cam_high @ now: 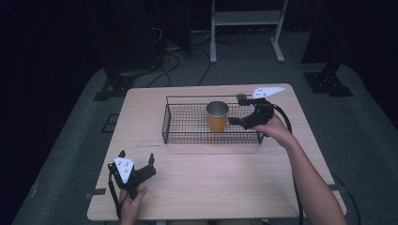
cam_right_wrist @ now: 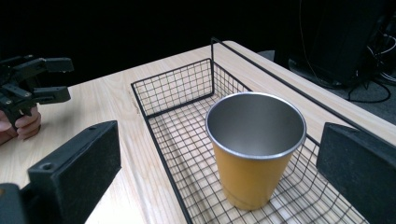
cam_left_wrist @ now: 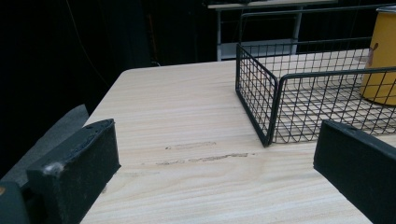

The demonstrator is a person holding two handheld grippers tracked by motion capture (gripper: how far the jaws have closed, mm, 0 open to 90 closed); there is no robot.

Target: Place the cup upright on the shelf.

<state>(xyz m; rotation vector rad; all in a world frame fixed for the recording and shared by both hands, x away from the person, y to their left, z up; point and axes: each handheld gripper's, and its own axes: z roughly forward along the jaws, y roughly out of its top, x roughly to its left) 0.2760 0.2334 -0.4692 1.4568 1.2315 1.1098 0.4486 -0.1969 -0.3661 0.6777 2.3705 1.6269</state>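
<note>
Left hand-held gripper (cam_high: 136, 161) sits nearest, at the table's front-left corner w/ a hand (cam_high: 133, 202) round its grip; jaws spread wide, nothing between them, just bare wood ahead in the left gripper view.

Table (cam_high: 211, 187): light wood, biggest thing here, w/ a faint scuff mark near the basket's front-left corner.

Wire basket (cam_high: 187, 138): black, rectangular, low-walled, set across the far half of the table, approx. centred, long side facing the person.

Right forearm (cam_high: 309, 183) comes in from the bottom right and reaches up to the basket's right end.

Right hand-held gripper (cam_high: 238, 110), grey three-cornered plate on top, hangs over the basket's right end, jaws pointing left toward the cup. Released: jaws stand wide apart, one either side of the cup in the right gripper view, not touching it.

Cup (cam_high: 217, 116): orange outside, bare metal inside & at the rim, upright on the basket floor, right of the basket's middle, just beside the right gripper's jaw tips. Looks empty.
</note>
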